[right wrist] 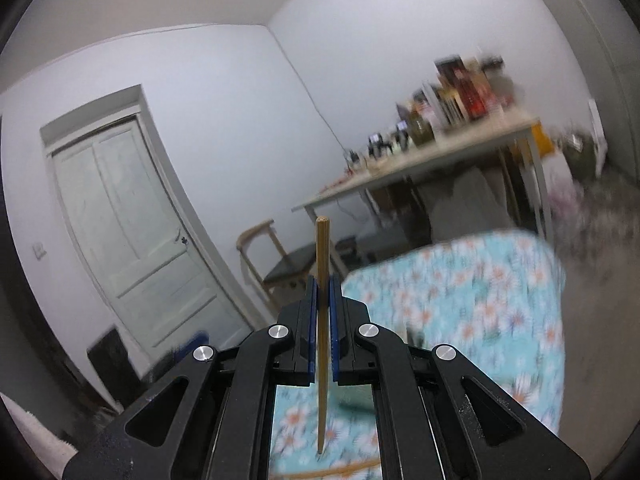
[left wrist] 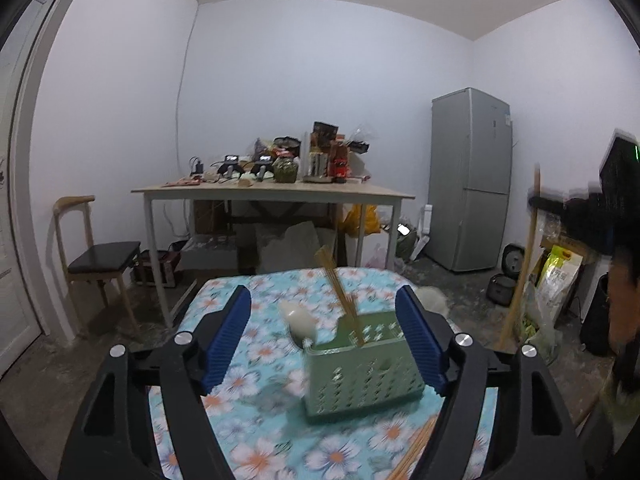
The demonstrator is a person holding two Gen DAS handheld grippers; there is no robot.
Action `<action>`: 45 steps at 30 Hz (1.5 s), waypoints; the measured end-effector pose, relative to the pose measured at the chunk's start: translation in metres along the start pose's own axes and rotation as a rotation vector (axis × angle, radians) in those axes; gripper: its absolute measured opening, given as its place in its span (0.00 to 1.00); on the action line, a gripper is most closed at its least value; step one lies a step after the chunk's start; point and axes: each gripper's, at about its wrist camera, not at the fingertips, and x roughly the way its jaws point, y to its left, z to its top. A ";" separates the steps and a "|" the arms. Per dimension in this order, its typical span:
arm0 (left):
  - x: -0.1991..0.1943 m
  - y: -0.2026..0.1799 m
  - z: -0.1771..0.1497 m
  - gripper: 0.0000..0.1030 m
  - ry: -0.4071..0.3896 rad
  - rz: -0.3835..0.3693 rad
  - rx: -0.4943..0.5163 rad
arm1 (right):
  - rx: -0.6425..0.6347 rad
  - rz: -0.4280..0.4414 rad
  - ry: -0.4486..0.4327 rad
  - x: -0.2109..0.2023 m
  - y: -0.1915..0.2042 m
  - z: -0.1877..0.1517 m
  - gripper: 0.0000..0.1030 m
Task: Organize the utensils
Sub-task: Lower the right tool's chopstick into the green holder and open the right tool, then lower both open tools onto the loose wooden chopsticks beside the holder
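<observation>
Left hand-held gripper (left wrist: 326, 334): jaws wide apart, nothing between the pads, over the floral desk (left wrist: 240, 384). One white spoon (left wrist: 298, 320) leans at the left end of one green basket (left wrist: 360, 376); a blurred bundle of chopsticks (left wrist: 340, 292), count unclear, stands in it. More chopsticks (left wrist: 416, 448) lie on the desk, lower right. Right hand-held gripper (right wrist: 322, 300), seen clearly only in its own view: clamped on one upright chopstick (right wrist: 322, 264); another (right wrist: 340, 471) lies below.
</observation>
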 end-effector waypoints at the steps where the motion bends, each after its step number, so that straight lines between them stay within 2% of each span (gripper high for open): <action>1: 0.000 0.004 -0.005 0.70 0.011 0.007 0.002 | -0.028 -0.006 -0.014 0.004 0.005 0.009 0.04; 5: 0.000 0.012 -0.022 0.71 0.034 0.018 0.022 | -0.100 -0.032 -0.050 0.023 0.021 0.033 0.04; 11: 0.011 0.022 -0.049 0.71 0.087 0.003 0.020 | -0.183 -0.115 -0.058 0.067 0.028 0.041 0.04; 19: 0.027 0.035 -0.071 0.71 0.134 0.008 0.010 | -0.286 -0.191 0.005 0.119 0.034 0.021 0.04; 23: 0.033 0.041 -0.076 0.71 0.144 0.008 -0.009 | -0.340 -0.223 0.064 0.137 0.033 -0.001 0.04; 26: 0.037 0.043 -0.077 0.71 0.152 0.004 -0.025 | -0.347 -0.217 0.137 0.146 0.031 -0.018 0.05; 27: 0.039 0.043 -0.078 0.71 0.156 0.003 -0.028 | -0.346 -0.216 0.153 0.146 0.030 -0.022 0.05; 31: 0.042 0.043 -0.082 0.71 0.167 -0.004 -0.032 | -0.329 -0.220 0.170 0.138 0.032 -0.031 0.29; 32: 0.042 0.042 -0.082 0.71 0.169 -0.007 -0.035 | -0.320 -0.220 0.164 0.133 0.031 -0.030 0.30; 40: 0.050 0.041 -0.086 0.71 0.183 -0.026 -0.045 | -0.173 -0.223 0.135 0.083 0.019 -0.029 0.35; 45: 0.053 0.042 -0.089 0.71 0.198 -0.034 -0.047 | 0.011 -0.209 0.187 0.055 -0.001 -0.052 0.35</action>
